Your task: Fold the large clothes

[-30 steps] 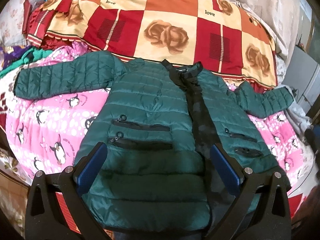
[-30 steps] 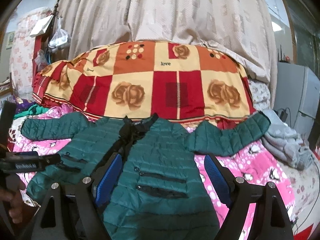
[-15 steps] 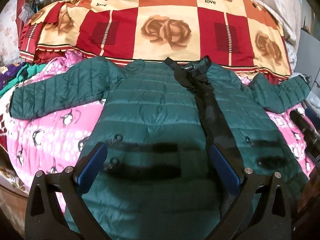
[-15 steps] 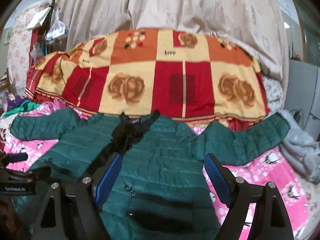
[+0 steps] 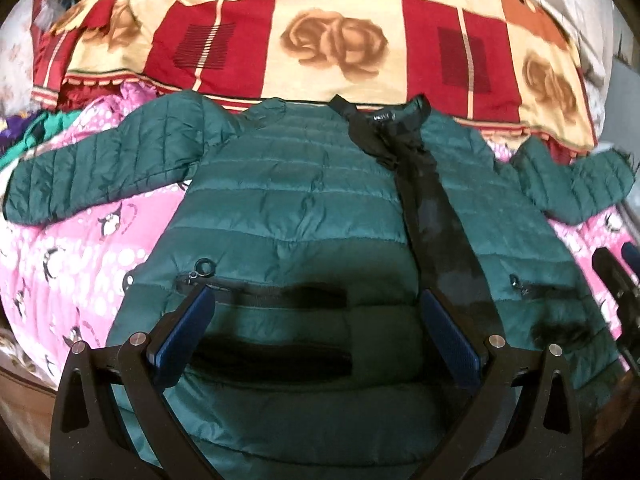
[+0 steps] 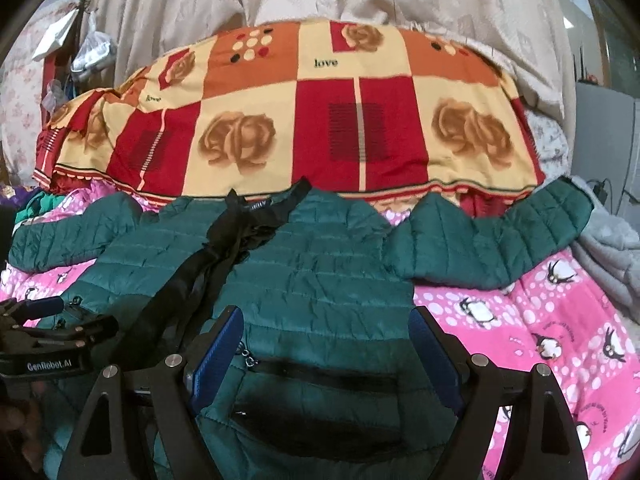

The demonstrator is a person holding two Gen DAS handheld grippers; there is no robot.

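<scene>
A green quilted jacket (image 5: 304,216) lies front-up and spread flat on a pink penguin-print bedcover (image 5: 68,264), sleeves out to either side, collar toward a rose-patterned blanket (image 6: 304,120). The left gripper (image 5: 316,332) and right gripper (image 6: 326,348) both hover over the lower front panels, jaws apart and empty. The fold appears not yet begun (the black front placket is rumpled); the next move likely calls for pinching a sleeve or side edge and drawing it across.
</scene>
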